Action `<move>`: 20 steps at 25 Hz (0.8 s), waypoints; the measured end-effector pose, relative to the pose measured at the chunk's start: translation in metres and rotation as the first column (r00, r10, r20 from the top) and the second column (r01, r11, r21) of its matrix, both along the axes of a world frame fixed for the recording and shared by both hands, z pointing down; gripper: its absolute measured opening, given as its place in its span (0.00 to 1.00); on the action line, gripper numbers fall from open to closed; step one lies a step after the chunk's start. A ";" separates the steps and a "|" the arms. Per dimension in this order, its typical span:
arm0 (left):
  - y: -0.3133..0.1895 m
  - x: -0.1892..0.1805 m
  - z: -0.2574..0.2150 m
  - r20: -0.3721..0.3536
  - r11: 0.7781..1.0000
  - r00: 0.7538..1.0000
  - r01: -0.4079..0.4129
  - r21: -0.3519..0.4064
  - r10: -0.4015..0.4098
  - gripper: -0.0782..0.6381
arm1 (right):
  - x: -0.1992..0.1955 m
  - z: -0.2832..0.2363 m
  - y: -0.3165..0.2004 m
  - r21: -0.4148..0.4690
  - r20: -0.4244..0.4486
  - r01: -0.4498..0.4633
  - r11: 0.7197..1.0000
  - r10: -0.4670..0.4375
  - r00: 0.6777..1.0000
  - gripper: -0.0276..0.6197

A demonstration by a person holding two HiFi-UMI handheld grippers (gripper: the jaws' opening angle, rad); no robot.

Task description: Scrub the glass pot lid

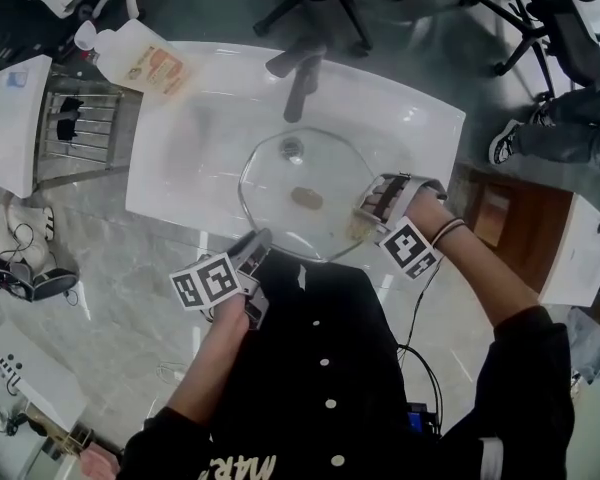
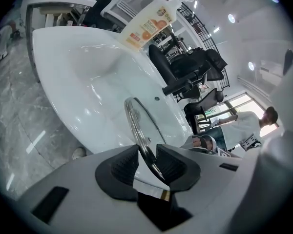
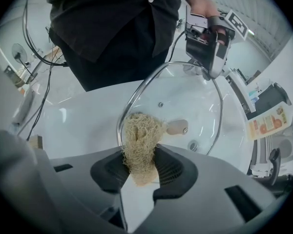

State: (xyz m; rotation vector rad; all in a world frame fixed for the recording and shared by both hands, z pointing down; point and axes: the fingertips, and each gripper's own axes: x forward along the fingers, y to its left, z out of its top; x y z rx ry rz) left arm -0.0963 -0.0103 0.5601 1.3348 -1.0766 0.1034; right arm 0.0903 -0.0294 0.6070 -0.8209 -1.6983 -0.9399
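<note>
Place: office-style workroom with a washing station set up.
Evidence: white sink [image 1: 175,173], wheeled office chairs [image 1: 310,3], wire rack [image 1: 85,128], detergent bottle [image 1: 140,60], marble floor [image 1: 120,298].

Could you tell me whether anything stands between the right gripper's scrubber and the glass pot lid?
Nothing visible does. The loofah scrubber clamped in the right gripper appears to touch the glass pot lid at its rim, while the left gripper grips the opposite rim.
</note>
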 end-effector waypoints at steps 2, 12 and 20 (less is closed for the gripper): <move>-0.001 0.000 -0.001 -0.001 1.000 1.000 -0.006 0.004 0.006 0.30 | -0.003 0.000 -0.001 -0.003 0.003 -0.002 1.000 0.002 1.000 0.26; -0.002 0.001 -0.001 -0.088 0.999 0.996 -0.015 0.050 0.019 0.29 | -0.121 -0.007 -0.013 -0.019 0.276 -0.228 0.973 0.224 0.935 0.26; -0.002 0.001 -0.001 -0.179 0.997 0.984 0.029 0.076 -0.015 0.28 | -0.199 -0.019 -0.031 -0.033 0.418 -0.338 0.940 0.320 0.850 0.26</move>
